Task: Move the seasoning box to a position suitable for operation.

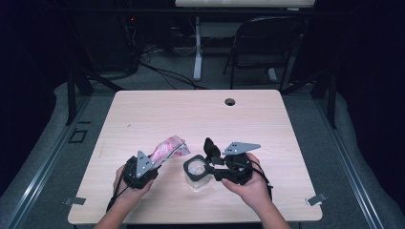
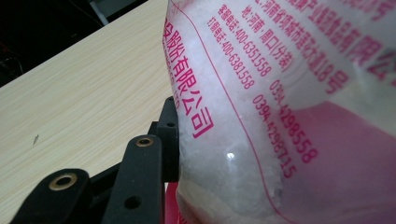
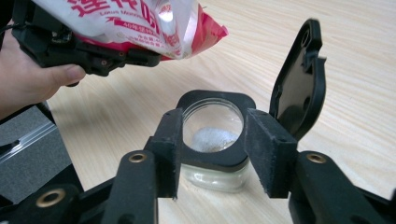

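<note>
Pale wooden table (image 1: 143, 114). Left gripper (image 1: 152, 164) clamped on tilted pink bag of white crystals (image 1: 168, 148); right gripper (image 3: 212, 151) closed around open-lidded glass jar (image 3: 213, 135). Needed spout centred above mouth.

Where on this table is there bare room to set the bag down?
The far half of the table, up to the cable hole, is bare, as are both side margins. It is crowded at the near middle: bag, left gripper, jar, right gripper.

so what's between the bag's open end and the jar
Bare table between bag and jar, seen in the right gripper view.
</note>
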### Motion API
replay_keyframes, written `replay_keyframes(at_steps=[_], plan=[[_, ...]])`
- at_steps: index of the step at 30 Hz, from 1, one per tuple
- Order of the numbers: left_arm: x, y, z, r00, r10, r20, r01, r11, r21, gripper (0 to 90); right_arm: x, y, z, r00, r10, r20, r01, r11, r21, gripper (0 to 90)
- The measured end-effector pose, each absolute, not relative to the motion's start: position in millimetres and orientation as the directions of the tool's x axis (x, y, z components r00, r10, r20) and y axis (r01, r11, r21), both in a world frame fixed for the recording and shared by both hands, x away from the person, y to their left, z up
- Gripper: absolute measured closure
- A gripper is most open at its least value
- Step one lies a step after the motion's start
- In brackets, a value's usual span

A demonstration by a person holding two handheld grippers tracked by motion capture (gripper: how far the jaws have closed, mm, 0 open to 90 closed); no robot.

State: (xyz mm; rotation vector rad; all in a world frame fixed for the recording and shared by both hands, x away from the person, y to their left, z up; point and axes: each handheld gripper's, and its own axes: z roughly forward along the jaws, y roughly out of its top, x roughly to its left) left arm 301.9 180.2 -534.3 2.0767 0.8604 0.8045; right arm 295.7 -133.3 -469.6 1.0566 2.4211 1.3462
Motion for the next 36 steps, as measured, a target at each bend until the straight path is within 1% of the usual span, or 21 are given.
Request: replay_keyframes(at_steps=[6, 8, 12, 20, 30, 33, 36], plan=[[301, 179, -535, 0.579, 0.767, 0.275, 0.305, -0.517, 0.800, 64.0, 304, -134, -466, -0.719, 0.660, 0.220, 0.524, 0.306, 0.795, 64.1], [300, 179, -535, 0.579, 0.764, 0.285, 0.300, -0.525, 0.796, 64.0, 305, -134, -464, -0.715, 0.665, 0.218, 0.523, 0.301, 0.797, 65.6], [300, 178, -536, 0.577, 0.762, 0.295, 0.297, -0.532, 0.793, 64.0, 308, -132, -458, -0.729, 0.654, 0.202, 0.515, 0.329, 0.792, 68.4], [299, 177, -537, 0.577, 0.749, 0.326, 0.287, -0.559, 0.778, 64.0, 307, -127, -448, -0.744, 0.636, 0.207, 0.498, 0.319, 0.807, 70.4], [299, 174, -537, 0.581, 0.737, 0.345, 0.280, -0.579, 0.766, 64.0, 304, -128, -445, -0.745, 0.634, 0.208, 0.484, 0.299, 0.822, 70.2], [298, 173, -537, 0.574, 0.730, 0.371, 0.270, -0.597, 0.755, 64.1, 303, -128, -445, -0.748, 0.631, 0.205, 0.484, 0.307, 0.819, 70.2], [298, 173, -537, 0.572, 0.727, 0.379, 0.266, -0.602, 0.753, 64.1, 300, -129, -445, -0.751, 0.627, 0.207, 0.478, 0.299, 0.826, 70.2]])
